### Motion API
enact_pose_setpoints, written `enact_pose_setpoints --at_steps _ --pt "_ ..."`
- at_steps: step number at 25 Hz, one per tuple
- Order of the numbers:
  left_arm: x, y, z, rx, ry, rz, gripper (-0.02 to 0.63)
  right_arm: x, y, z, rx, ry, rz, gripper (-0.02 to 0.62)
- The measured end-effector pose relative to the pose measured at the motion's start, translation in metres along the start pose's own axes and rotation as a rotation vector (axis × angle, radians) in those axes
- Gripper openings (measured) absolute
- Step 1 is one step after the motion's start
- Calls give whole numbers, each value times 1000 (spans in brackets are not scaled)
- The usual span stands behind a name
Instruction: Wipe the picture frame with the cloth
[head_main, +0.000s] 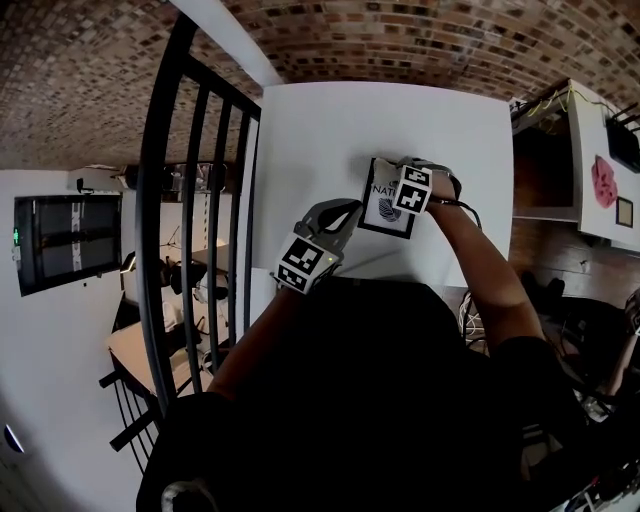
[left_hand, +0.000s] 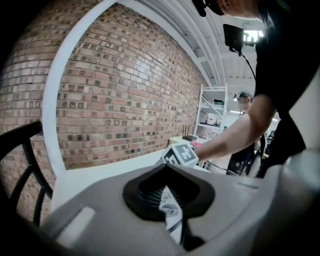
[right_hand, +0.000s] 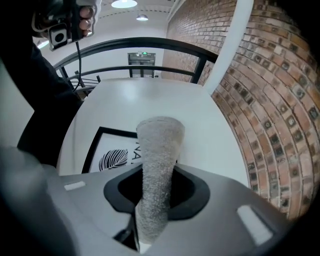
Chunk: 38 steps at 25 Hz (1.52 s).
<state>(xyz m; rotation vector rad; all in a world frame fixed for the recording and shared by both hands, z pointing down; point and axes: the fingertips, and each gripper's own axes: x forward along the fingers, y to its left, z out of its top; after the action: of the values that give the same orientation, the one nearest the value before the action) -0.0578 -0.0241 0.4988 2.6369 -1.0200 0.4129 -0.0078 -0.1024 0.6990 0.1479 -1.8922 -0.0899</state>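
Observation:
A black-edged picture frame (head_main: 386, 207) with a leaf print lies on the white table (head_main: 400, 120). My left gripper (head_main: 345, 213) is shut on the frame's left edge; in the left gripper view a sliver of the frame (left_hand: 173, 217) shows between the jaws. My right gripper (head_main: 405, 180) hovers over the frame's top right part. It is shut on a rolled grey cloth (right_hand: 156, 160), which sticks out forward over the frame (right_hand: 107, 152). The right gripper's marker cube (left_hand: 181, 154) appears just beyond my left jaws.
A black metal railing (head_main: 195, 190) runs along the table's left side. A brick wall (head_main: 400, 40) stands behind the table's far edge. A shelf unit (head_main: 590, 160) with a pink item sits at the right. Bare table lies beyond the frame.

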Motion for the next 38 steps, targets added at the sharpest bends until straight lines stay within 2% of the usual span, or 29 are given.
enact_pose_setpoints --at_steps 6,10,22,34,38 --pt "-6 3 -5 5 5 22 2 18 25 31 -50 0 51 98" --pt "-8 7 -11 6 11 29 2 24 39 37 -74 4 76 98" --pt "3 -5 -4 -9 18 -26 2 13 48 -10 -3 49 63 98" --pt "22 -15 -3 29 21 -58 2 -7 40 -73 80 100 28 98" --pt "23 -18 -2 15 32 -65 2 -12 34 -74 96 94 15 98"
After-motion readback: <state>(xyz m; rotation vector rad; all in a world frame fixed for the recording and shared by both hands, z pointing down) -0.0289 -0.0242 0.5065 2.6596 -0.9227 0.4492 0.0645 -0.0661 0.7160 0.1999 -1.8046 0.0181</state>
